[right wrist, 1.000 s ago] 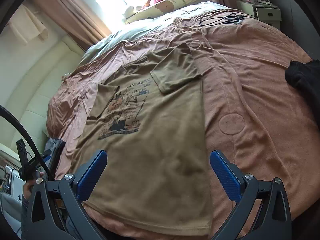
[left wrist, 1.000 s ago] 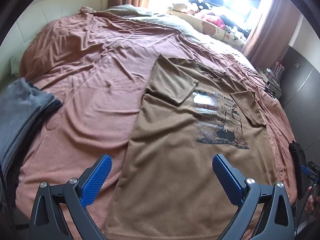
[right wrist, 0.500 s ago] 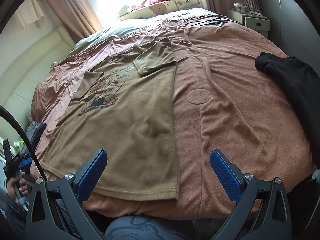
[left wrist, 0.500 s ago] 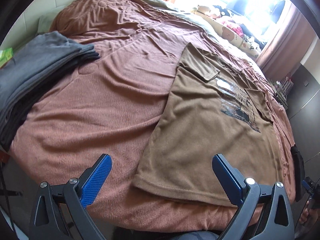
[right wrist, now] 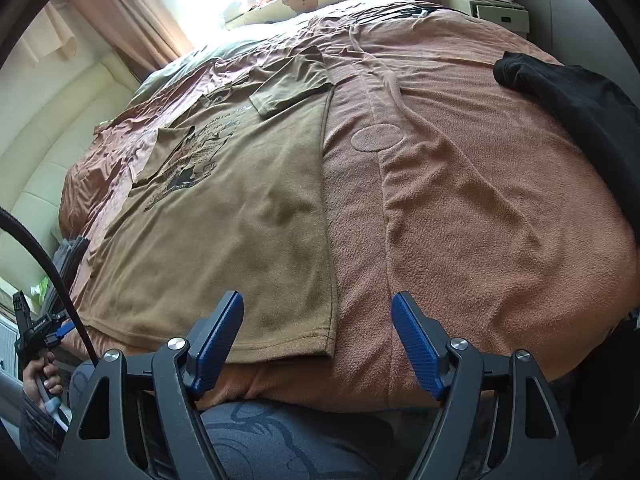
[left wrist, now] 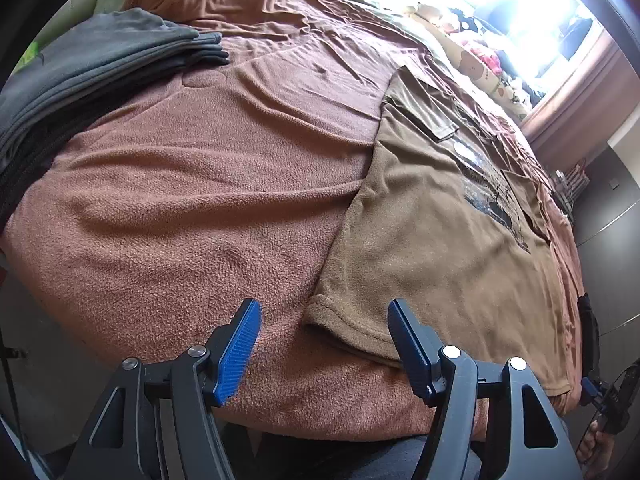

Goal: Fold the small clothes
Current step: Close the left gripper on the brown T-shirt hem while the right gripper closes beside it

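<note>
Blanket bears grey stack, tan T-shirt, black garment.

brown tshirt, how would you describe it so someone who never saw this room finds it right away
A rust-coloured blanket covers the bed. The brown tshirt lies flat at its near edge, both sleeves folded in, between grey folded clothes and a black garment. Only it has a dark chest print.

The brown T-shirt bears a dark printed graphic with lettering too small to read.
</note>
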